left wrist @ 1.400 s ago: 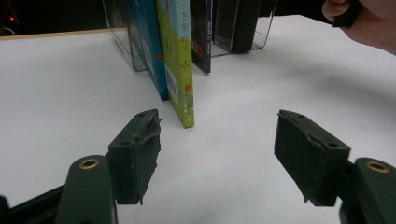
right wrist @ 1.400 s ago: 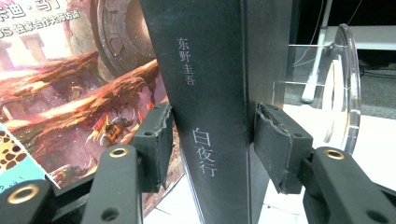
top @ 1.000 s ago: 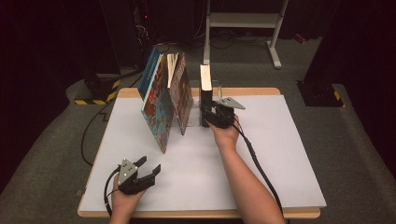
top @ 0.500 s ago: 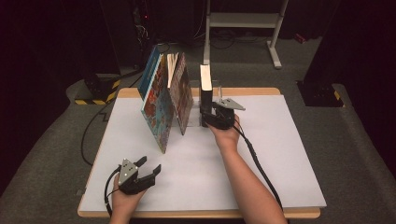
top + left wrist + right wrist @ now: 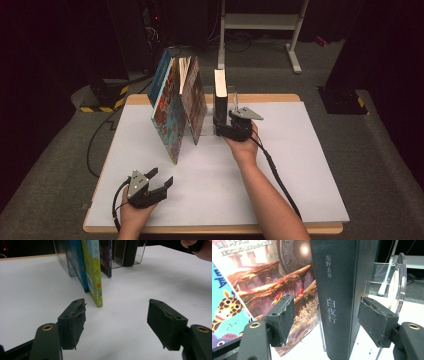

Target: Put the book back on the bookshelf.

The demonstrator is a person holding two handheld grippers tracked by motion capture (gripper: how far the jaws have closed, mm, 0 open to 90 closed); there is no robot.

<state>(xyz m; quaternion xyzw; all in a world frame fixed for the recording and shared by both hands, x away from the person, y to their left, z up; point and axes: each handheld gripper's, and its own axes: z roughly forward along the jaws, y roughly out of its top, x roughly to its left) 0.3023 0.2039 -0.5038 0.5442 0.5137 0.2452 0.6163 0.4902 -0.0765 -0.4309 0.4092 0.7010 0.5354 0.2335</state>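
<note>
Left claw [image 5: 161,180] low near the table's front edge, jaws apart, right claw [image 5: 227,125] reached forward, jaws just opening

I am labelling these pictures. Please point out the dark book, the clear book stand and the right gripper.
dark book [image 5: 337,302]: right gripper view, spine.
clear book stand [image 5: 398,285]: right gripper view, curved end plate.
right gripper [image 5: 325,322]: right gripper view, midway between fingertips.

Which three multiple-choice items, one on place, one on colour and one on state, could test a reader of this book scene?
1. Where does the dark book stand?
A. upright in the clear holder
B. flat by the left tool
C. on the floor

2. What colour is the table top?
A. red
B. white
C. green

3. How is the right tool?
A. shut on a pen
B. open, the book's spine between its pads
C. lying on the floor

Answers: 1 A, it stands against the clear plate; 2 B, the surface is white; 3 B, gaps show on both sides, the pads having just been opening.
</note>
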